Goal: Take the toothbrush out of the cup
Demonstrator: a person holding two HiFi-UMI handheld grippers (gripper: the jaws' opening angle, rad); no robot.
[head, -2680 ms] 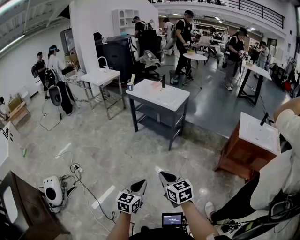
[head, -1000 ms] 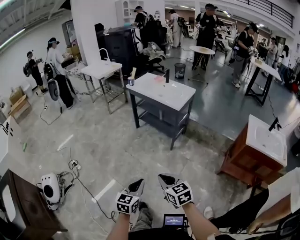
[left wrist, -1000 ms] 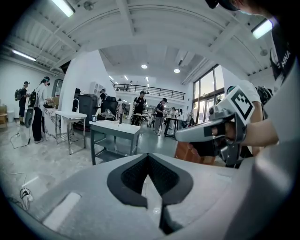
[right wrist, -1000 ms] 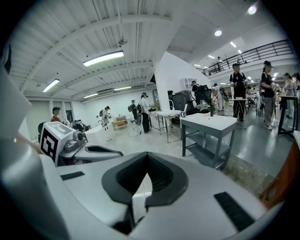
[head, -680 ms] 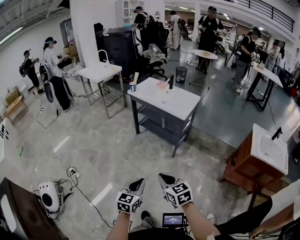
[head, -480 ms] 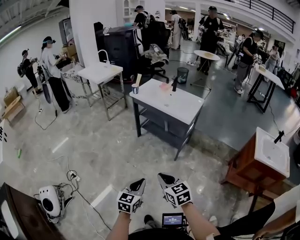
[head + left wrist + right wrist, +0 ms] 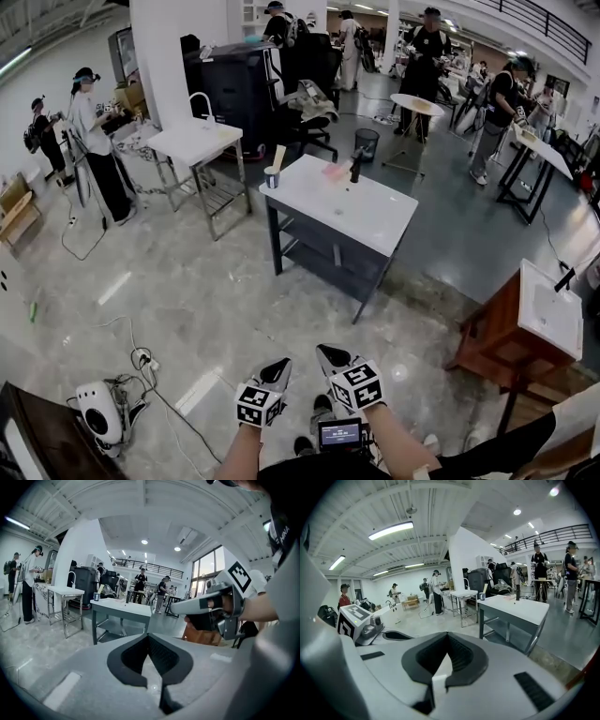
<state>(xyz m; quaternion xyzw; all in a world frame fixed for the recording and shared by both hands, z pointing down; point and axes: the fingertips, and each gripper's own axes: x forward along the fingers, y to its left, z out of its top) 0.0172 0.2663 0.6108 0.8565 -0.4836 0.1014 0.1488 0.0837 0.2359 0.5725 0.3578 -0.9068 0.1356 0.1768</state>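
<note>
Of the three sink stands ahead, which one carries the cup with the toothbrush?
The middle stand, dark-framed with a white top: the cup sits at its far left corner, toothbrush in it. The steel-legged stand and wooden vanity show none.

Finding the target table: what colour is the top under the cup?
White tabletop, clearest in the head view.

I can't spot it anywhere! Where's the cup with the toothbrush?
In the head view, the cup stands on the far left corner of the white sink table ahead, left of the black tap.
</note>
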